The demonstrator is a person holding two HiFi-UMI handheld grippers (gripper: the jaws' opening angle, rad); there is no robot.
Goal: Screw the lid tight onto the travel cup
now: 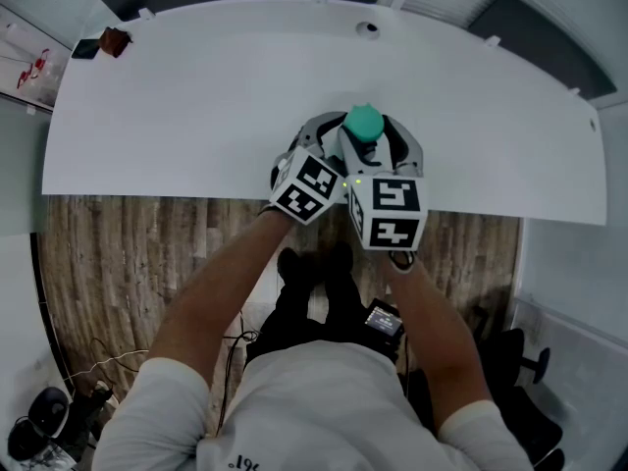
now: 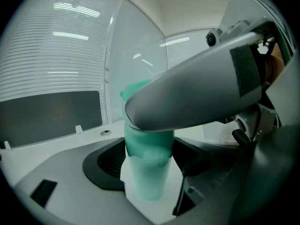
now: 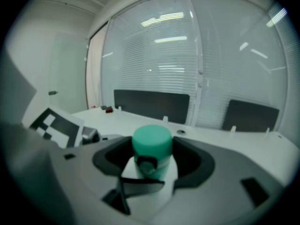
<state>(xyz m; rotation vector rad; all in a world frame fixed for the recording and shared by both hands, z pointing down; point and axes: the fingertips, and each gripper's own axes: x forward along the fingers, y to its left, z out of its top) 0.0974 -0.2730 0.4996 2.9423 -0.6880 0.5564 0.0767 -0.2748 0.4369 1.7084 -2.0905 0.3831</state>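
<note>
The white table [image 1: 196, 116] carries the travel cup [image 2: 146, 184] upright near its front edge. We see the left hand-held gripper [image 2: 148, 161] pinching the cup's pale body, and the right hand-held gripper [image 3: 151, 163] clamped round the green lid [image 3: 151, 142] on top. We cannot tell what the cup holds.

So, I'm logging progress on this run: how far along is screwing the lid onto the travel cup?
Done: the green lid already sits on the travel cup, at the white table's near edge. In hand: the left tongs clamp the cup's body and the right tongs grip the lid. Left: the twisting itself; whether the lid is tight yet cannot be read here.
</note>
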